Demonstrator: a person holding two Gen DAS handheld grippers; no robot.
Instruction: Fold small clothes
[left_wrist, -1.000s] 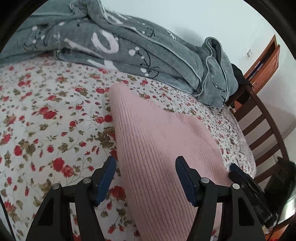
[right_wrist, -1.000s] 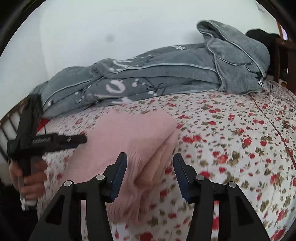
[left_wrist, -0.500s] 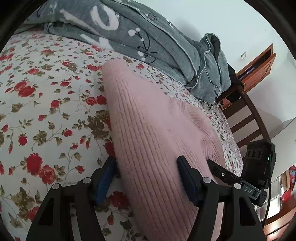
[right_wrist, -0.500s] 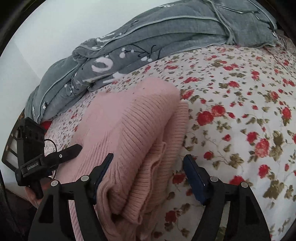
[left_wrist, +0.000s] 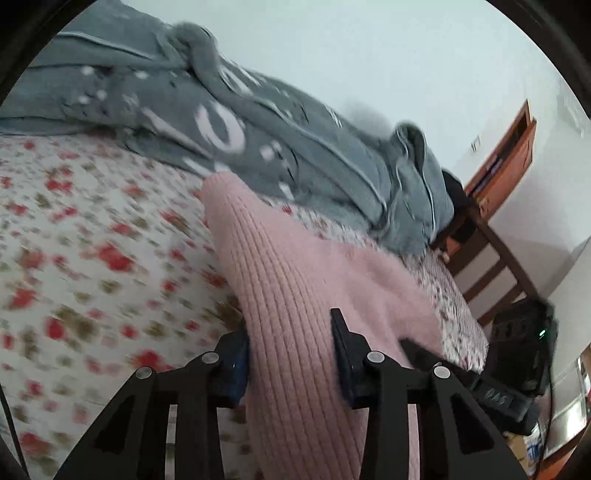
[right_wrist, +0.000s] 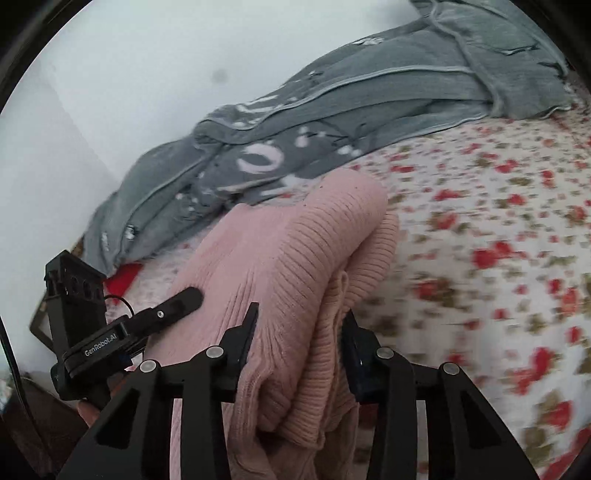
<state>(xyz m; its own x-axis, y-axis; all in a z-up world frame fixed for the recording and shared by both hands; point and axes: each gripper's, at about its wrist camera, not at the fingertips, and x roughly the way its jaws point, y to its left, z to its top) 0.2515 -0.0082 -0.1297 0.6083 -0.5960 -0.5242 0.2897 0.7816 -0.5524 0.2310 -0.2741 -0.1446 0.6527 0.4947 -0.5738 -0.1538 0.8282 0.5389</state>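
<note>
Both grippers have just closed on the pink sweater (left_wrist: 295, 295), which a second ago lay between open jaws. It lies folded on the floral bed (left_wrist: 92, 258), near edge. Left gripper (left_wrist: 291, 354) and right gripper (right_wrist: 299, 343) each pinch a near corner. Soft, light, thick knit; likely to sag, so corners suit. No containers visible.
</note>
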